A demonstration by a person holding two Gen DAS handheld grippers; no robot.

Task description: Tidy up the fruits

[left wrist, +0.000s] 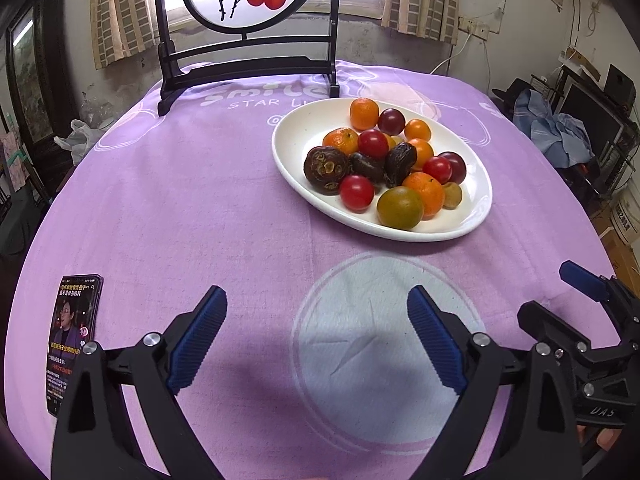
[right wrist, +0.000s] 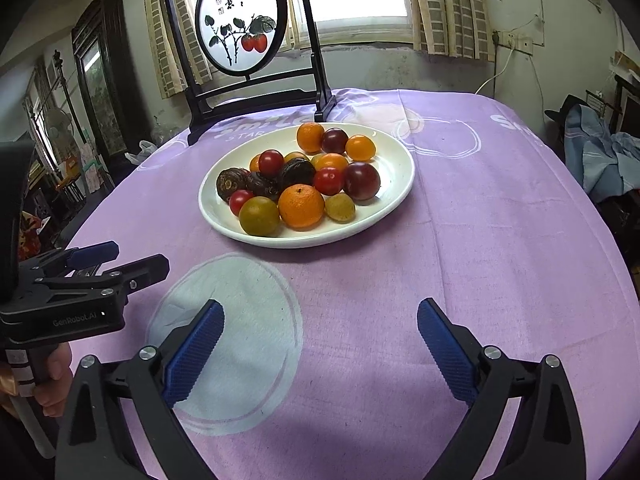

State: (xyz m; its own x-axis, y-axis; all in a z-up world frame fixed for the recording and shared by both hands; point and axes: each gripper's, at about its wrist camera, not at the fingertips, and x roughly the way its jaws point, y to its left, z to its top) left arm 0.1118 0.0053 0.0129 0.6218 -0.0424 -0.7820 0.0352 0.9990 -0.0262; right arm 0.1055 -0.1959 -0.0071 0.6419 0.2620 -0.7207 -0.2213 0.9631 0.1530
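A white oval plate on the purple tablecloth holds a pile of fruit: oranges, red tomatoes, dark plums, wrinkled brown fruits and a greenish round fruit. My left gripper stands open over bare cloth, short of the plate and a little to its left, with nothing between its blue pads. My right gripper is open too, near the table's front and below the plate, and holds nothing. Each gripper shows at the edge of the other's view: right gripper, left gripper.
A phone with a lit screen lies at the front left of the table. A black wooden stand with a round painted screen rises behind the plate. Clothes and boxes crowd the room to the right. A hand grips the left handle.
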